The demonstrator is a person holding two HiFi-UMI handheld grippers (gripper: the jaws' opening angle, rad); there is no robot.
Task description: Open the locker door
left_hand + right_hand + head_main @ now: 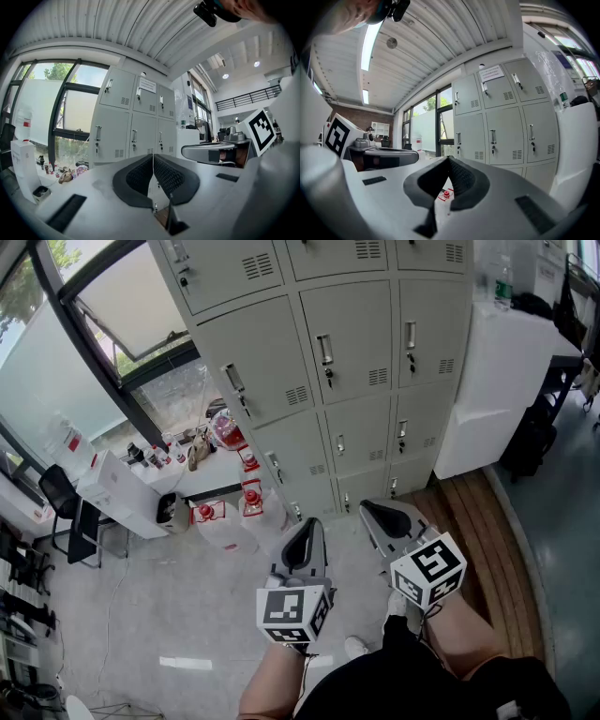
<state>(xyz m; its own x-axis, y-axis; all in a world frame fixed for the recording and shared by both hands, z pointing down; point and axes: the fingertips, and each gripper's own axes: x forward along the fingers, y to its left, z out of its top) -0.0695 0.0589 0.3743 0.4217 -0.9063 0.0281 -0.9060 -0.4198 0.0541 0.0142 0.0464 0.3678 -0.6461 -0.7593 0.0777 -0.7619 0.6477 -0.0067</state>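
A bank of grey metal lockers stands ahead of me, every door closed, each with a chrome handle and a key lock under it. My left gripper and right gripper hover side by side above the floor, well short of the lockers. Both are shut with nothing between the jaws. In the left gripper view the pads meet at the left gripper's tip, with the lockers beyond. The right gripper view shows the right gripper's closed tip in front of the lockers.
A tall white cabinet stands right of the lockers beside a raised wooden floor strip. Red items and bottles litter the floor at the lockers' left end, near white boxes and a black chair under the window.
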